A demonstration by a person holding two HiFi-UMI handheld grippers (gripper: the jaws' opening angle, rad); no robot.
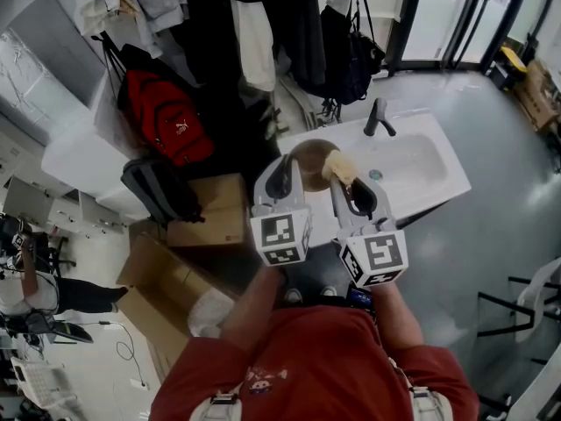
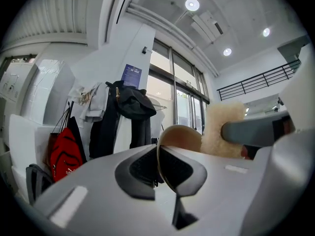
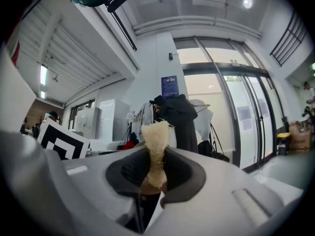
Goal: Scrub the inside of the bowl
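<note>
Looking down in the head view, the bowl (image 1: 311, 158) hung beside the sink (image 1: 421, 160), with the sponge (image 1: 340, 168) at its rim. In the left gripper view, the left gripper (image 2: 160, 170) pinched the bowl's rim, jaws narrow. In the right gripper view, the right gripper (image 3: 155, 173) clamped the sponge; scrubbing well likely needed a steady bowl.

Two tongs (image 1: 282, 172) (image 1: 358, 193), one bowl (image 1: 308, 153), one scrubber (image 1: 340, 167), one sink (image 1: 449, 163), one red backpack (image 1: 166, 117).

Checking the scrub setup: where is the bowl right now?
Head view, centre: the bowl is clamped by its rim in the left gripper above the sink's left end, with the right gripper's sponge at its right.
</note>
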